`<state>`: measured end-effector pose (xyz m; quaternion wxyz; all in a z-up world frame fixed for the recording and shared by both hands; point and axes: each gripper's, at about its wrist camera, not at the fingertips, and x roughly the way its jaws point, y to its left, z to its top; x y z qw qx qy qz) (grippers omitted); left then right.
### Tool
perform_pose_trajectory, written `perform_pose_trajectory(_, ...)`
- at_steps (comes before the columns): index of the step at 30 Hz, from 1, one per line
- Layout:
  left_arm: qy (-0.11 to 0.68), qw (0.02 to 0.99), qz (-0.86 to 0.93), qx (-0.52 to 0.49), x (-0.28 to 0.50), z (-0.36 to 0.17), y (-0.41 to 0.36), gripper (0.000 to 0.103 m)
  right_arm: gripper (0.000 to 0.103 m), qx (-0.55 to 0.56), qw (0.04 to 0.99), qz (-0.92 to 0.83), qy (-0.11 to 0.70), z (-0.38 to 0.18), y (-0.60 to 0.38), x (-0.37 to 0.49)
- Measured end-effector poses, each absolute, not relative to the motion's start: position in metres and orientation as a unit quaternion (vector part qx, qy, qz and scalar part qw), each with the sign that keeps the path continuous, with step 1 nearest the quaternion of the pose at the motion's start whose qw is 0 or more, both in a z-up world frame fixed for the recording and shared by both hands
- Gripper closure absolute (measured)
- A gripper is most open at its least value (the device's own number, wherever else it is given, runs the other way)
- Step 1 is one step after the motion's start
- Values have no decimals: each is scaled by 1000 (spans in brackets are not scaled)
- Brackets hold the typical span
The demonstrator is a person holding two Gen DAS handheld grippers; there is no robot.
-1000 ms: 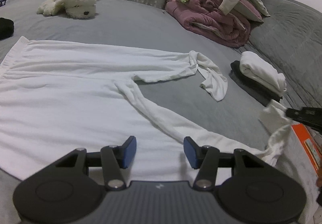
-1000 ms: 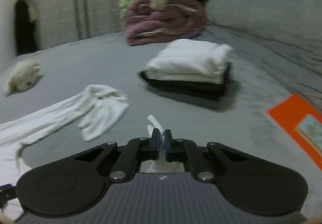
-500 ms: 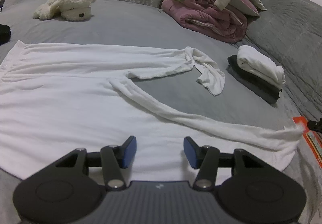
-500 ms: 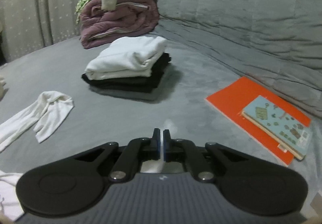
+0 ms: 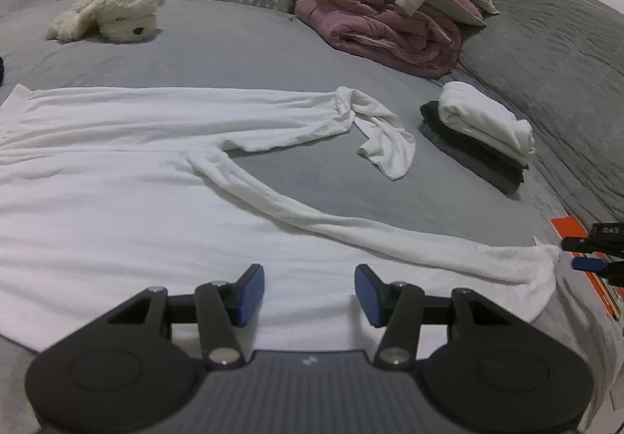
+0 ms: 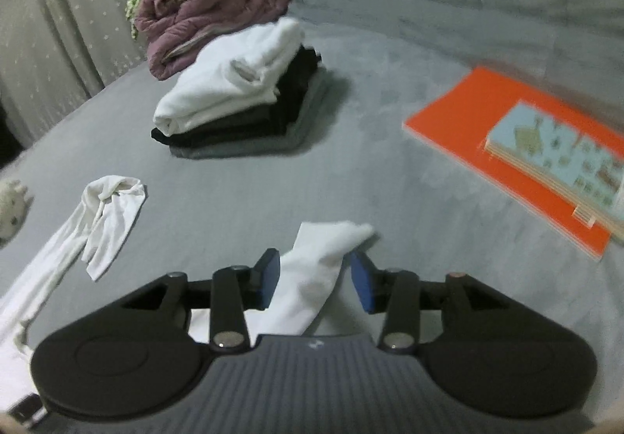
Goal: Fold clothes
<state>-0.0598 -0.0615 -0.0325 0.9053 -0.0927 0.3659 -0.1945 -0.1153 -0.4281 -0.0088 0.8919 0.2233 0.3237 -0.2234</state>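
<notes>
A white long-sleeved garment [image 5: 117, 208] lies spread flat across the grey bed. Its near sleeve [image 5: 390, 235] is stretched out to the right, and the cuff end [image 6: 323, 258] lies between the fingers of my right gripper [image 6: 315, 280], which stands open above it. In the left wrist view the right gripper [image 5: 596, 250] shows at the right edge beside that cuff. The far sleeve [image 5: 374, 130] lies crumpled further back, also seen as the far sleeve [image 6: 105, 215]. My left gripper [image 5: 308, 293] is open over the garment's lower body with nothing in it.
A folded stack of white on black clothes [image 5: 483, 130] sits right of the garment. Behind it is a pile of unfolded laundry on a mauve quilt [image 5: 386, 24]. A plush toy [image 5: 113, 11] lies far left. An orange book [image 6: 518, 153] with a smaller one lies right.
The right gripper pulled the near sleeve's cuff out to the right until the sleeve lay straight, then opened and let it go. The left gripper stayed open over the garment.
</notes>
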Motion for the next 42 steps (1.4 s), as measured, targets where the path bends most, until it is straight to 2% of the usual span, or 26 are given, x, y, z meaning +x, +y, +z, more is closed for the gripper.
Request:
perform_pose_trajectory(1, 366, 905, -196, -91, -60, -33, -63, 51, 60, 234, 889, -220, 326, -11, -430, -114)
perform_pose_trajectory(3, 365, 905, -197, -89, -61, -34, -64, 51, 83, 254, 883, -213, 331, -17, -432, -112)
perform_pose_trajectory(5, 365, 905, -198, -89, -61, -34, -64, 51, 95, 261, 883, -212, 326, -19, -433, -109)
perform_pose_trajectory(6, 365, 905, -199, -89, -60, -34, -63, 51, 96, 259, 887, -212, 318, -17, -432, -108)
perform_pose_trajectory(13, 367, 903, -202, -92, -59, -35, -63, 51, 97, 239, 908, -171, 299, -11, -415, -85)
perform_pose_trajectory(15, 369, 902, -203, -94, -58, -34, -63, 51, 94, 241, 910, -146, 305, -13, -410, -78)
perform_pose_trajectory(19, 372, 899, -206, -100, -56, -34, -61, 51, 84, 245, 913, -133, 297, -7, -409, -78)
perform_pose_trajectory(20, 374, 898, -207, -102, -56, -34, -61, 51, 72, 247, 914, -138, 291, -4, -412, -82)
perform_pose_trajectory(21, 375, 897, -209, -105, -55, -33, -60, 51, 65, 250, 914, -146, 283, -1, -416, -86)
perform_pose_trajectory(25, 377, 894, -216, -111, -55, -32, -61, 51, 65, 274, 902, -192, 274, 0, -440, -104)
perform_pose_trajectory(31, 375, 893, -227, -102, -57, -33, -67, 51, 65, 287, 878, -217, 317, -17, -453, -110)
perform_pose_trajectory(34, 373, 894, -230, -94, -59, -34, -71, 51, 72, 281, 877, -205, 333, -25, -449, -106)
perform_pose_trajectory(36, 372, 894, -232, -90, -60, -34, -73, 51, 101, 271, 879, -204, 337, -27, -445, -103)
perform_pose_trajectory(42, 374, 890, -243, -92, -59, -33, -73, 52, 101, 223, 892, -231, 318, -9, -434, -106)
